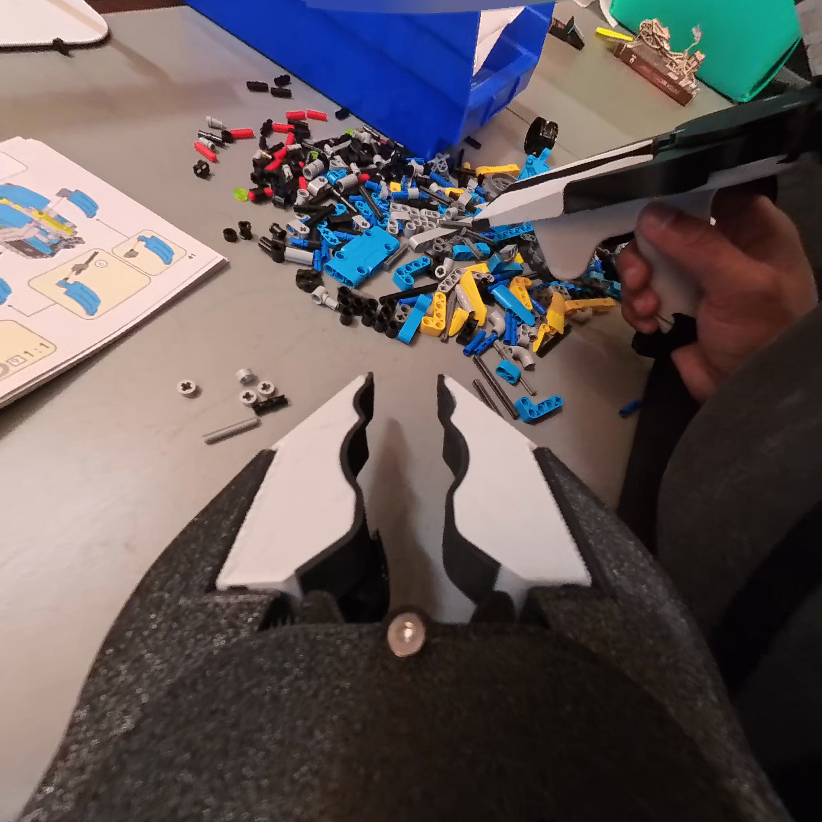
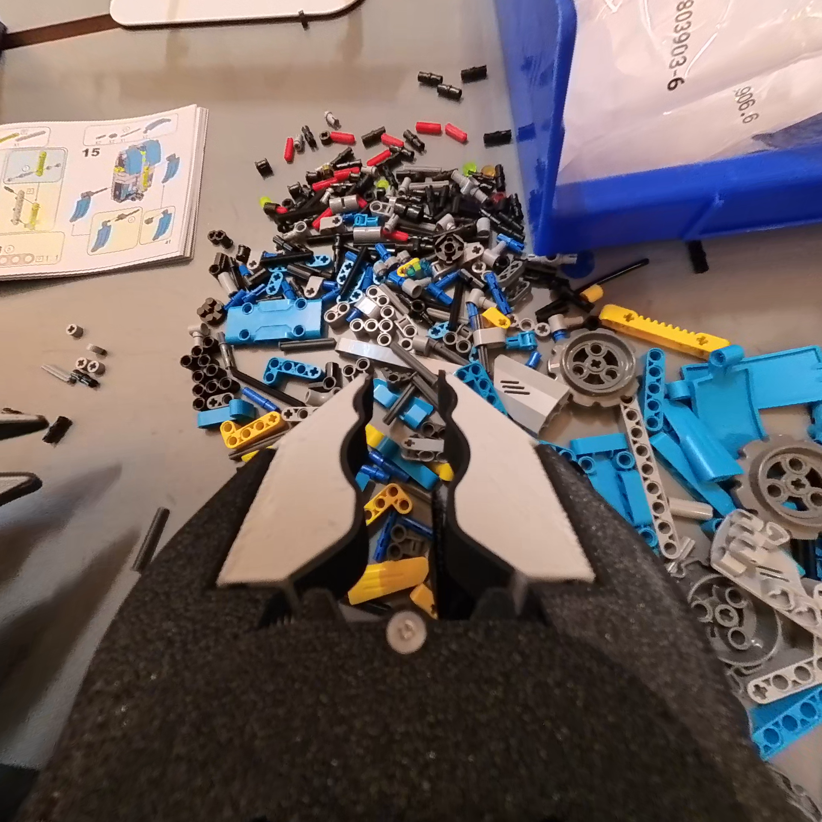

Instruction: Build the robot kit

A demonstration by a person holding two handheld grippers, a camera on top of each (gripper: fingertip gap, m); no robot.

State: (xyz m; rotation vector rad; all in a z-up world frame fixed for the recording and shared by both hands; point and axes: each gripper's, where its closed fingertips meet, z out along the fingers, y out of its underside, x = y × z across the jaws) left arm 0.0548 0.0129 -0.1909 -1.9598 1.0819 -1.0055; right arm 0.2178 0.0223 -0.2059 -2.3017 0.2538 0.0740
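A pile of small building-toy parts [image 1: 400, 249] in blue, black, grey, yellow and red lies on the grey table [image 1: 111, 489]. My left gripper [image 1: 404, 382] is open and empty over bare table just in front of the pile. A blue L-shaped beam [image 1: 538, 407] lies to its right. Several grey bushes [image 1: 253, 387] and a grey axle [image 1: 231, 430] lie to its left. My right gripper [image 2: 404, 382] is open and holds nothing. It hangs low over the pile [image 2: 400, 267], with a black axle [image 2: 402, 407] and blue pieces between its fingers. In the left wrist view a hand [image 1: 720, 289] holds the right gripper [image 1: 480, 218].
An open instruction booklet [image 1: 89, 267] [image 2: 111, 191] lies at the left. A blue bin [image 1: 400, 66] [image 2: 667, 200] holding a plastic bag [image 2: 711, 66] stands behind the pile. A black wheel [image 1: 540, 133], a green box [image 1: 711, 40] and a wooden model [image 1: 658, 58] are at the back right. Grey gear wheels [image 2: 594, 367] lie to the right. Spacing between my two grippers at the tips: around 15 cm. To reach the black wheel [image 1: 540, 133] in a straight line is about 15 cm for my right fingers, about 35 cm for my left.
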